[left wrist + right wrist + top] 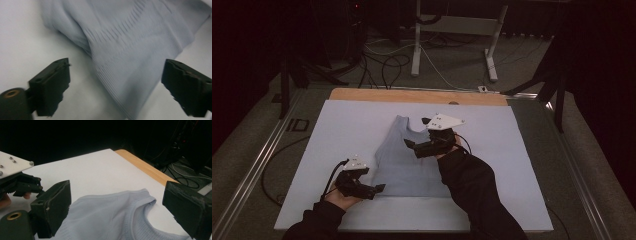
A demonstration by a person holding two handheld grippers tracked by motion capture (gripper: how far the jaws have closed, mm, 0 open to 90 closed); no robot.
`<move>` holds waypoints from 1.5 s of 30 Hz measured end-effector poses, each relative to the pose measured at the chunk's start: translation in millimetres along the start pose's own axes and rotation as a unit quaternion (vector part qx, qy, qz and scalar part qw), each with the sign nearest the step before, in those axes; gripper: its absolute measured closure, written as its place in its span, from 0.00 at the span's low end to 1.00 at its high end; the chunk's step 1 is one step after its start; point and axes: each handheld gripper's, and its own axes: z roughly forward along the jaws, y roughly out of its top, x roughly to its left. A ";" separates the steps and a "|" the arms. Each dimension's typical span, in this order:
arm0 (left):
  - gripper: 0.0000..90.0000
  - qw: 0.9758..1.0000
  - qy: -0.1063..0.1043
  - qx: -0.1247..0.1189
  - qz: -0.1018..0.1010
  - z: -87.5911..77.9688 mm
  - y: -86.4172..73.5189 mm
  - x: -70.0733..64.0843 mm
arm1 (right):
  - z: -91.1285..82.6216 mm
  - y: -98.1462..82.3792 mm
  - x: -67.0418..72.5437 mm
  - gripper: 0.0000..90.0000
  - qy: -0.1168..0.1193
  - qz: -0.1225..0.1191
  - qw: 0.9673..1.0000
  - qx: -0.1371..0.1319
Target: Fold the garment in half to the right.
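A pale blue sleeveless top (404, 162) lies flat on the white board (342, 130), neck toward the far side. My left gripper (379, 188) sits low at the top's near left hem corner. In the left gripper view its jaws stand apart on either side of that ribbed corner (130, 45) without pressing it, so the left gripper (116, 80) is open. My right gripper (416, 135) hovers over the top's chest, open. In the right gripper view, the right gripper (117, 205) has wide jaws framing the neckline and a shoulder strap (140, 200). The left gripper (23, 186) shows at the left there.
The board rests on a wooden table whose bare edge (412, 95) shows at the far side. Beyond it stand a white desk frame (452, 25) and loose cables (387, 60) on the floor. A metal rail (252, 165) runs along the left.
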 end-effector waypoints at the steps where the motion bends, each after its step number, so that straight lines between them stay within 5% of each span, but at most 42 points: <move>1: 0.14 1.000 -0.005 0.007 -0.002 1.6 -0.6 0.0 | 0.2 -0.4 0.0 0.09 0.001 -0.002 1.000 0.000; 5: 0.21 0.999 -0.013 0.030 -0.009 6.5 -2.8 0.8 | 1.5 -1.8 0.7 0.09 0.003 -0.001 1.000 0.002; 21: 0.55 0.997 -0.057 0.039 -0.028 3.4 -5.3 -2.9 | 12.8 -5.2 0.4 0.09 0.007 -0.004 1.000 0.013; 39: 0.92 0.998 -0.033 0.024 -0.042 1.5 -1.9 -14.1 | 53.3 -8.7 -3.3 0.09 0.006 0.003 0.999 0.043; 45: 0.95 0.998 -0.042 0.026 -0.047 3.2 -2.8 -12.9 | 75.8 -5.5 -11.0 0.09 0.010 -0.001 0.998 0.063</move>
